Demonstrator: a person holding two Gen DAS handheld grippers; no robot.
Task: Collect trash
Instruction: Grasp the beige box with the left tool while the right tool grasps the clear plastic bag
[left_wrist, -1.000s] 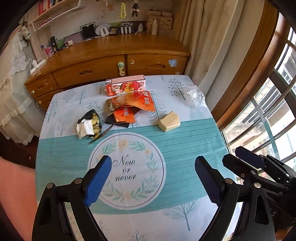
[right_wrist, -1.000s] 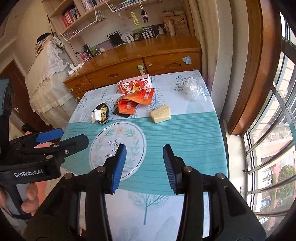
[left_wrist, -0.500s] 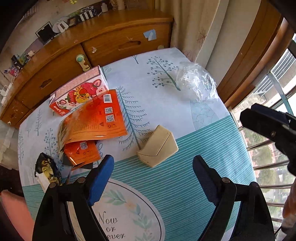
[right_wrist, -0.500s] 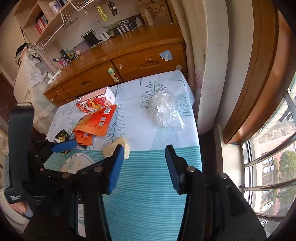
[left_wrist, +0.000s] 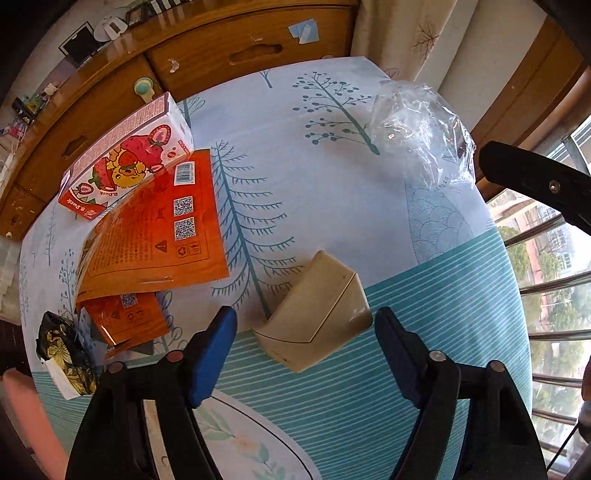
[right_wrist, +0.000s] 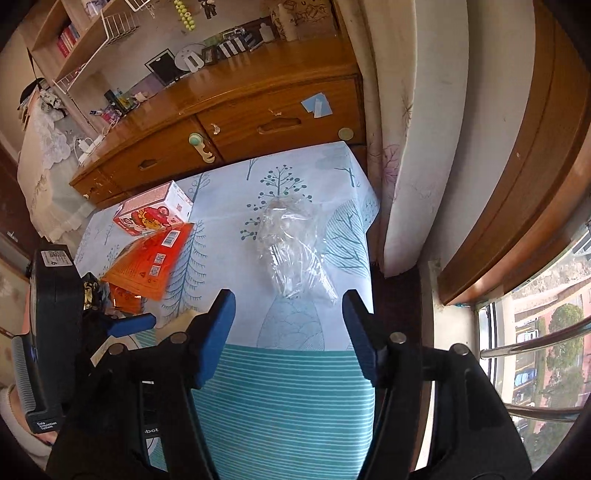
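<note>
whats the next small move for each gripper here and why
Probably lower both a little further. The left gripper, jaws closing, already straddles the beige box without its pads touching it. The right gripper, jaws opening, lines up just short of the clear plastic bag, which lies ahead of its fingertips, not between them.

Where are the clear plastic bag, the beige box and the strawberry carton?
clear plastic bag (right_wrist: 291, 243): right wrist view, crumpled middle.
beige box (left_wrist: 314, 314): left wrist view, top face.
strawberry carton (left_wrist: 125, 162): left wrist view, printed front.
</note>
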